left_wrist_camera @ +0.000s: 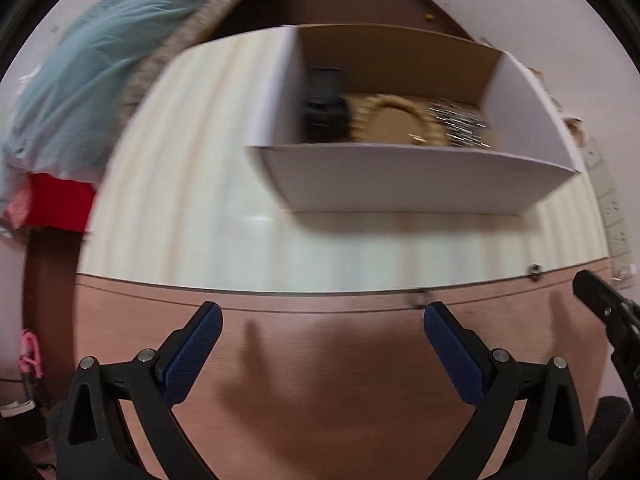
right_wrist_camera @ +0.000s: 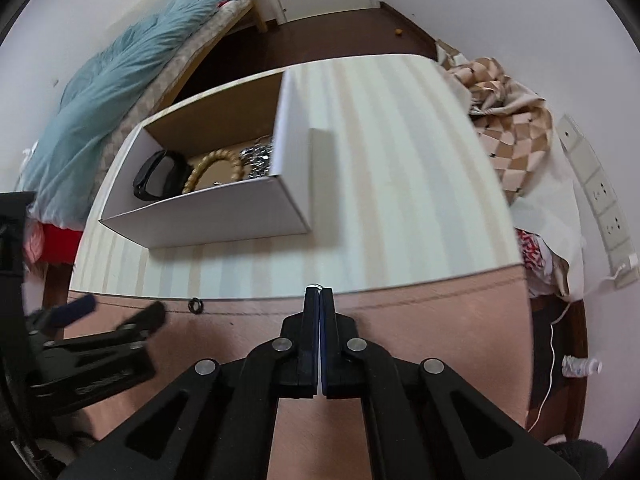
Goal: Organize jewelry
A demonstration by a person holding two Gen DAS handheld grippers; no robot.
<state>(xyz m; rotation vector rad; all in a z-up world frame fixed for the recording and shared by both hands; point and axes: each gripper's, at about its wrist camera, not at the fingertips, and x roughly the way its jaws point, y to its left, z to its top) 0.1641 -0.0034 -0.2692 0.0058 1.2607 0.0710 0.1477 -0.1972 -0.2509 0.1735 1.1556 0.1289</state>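
Beyond the left gripper [left_wrist_camera: 322, 320], whose blue-padded fingers [left_wrist_camera: 192, 356] stand wide apart and released with nothing between them, the white cardboard box [left_wrist_camera: 400, 178] sits ahead and a little to the right on the striped cloth [left_wrist_camera: 192, 184]. Its near wall cuts off the lower part of what lies inside. From left to right there is a black band-like item [left_wrist_camera: 324, 100], a ring of wooden beads [left_wrist_camera: 396, 118], and a heap of something silvery [left_wrist_camera: 456, 122]; all three are smeared by motion blur, so finer detail cannot be made out. Nearer the jaws, on the pinkish tabletop [left_wrist_camera: 320, 380] close to the cloth's edge, a small dark ring [left_wrist_camera: 534, 269] lies ahead of the right fingertip, too small to read clearly.

At the far right edge of that view the right gripper [right_wrist_camera: 319, 290] shows only as a black tip, cut off. In its own camera its jaws are clenched together, and a tiny bright speck shows at their very tip; whether anything is pinched there cannot be told. Ahead and left of these jaws stands the box [right_wrist_camera: 208, 216], with the black band [right_wrist_camera: 160, 176], beads [right_wrist_camera: 212, 168] and silvery heap [right_wrist_camera: 258, 158] in it. The small dark ring [right_wrist_camera: 195, 305] lies left of the closed tips, with the blurred left gripper [right_wrist_camera: 120, 312] further left.
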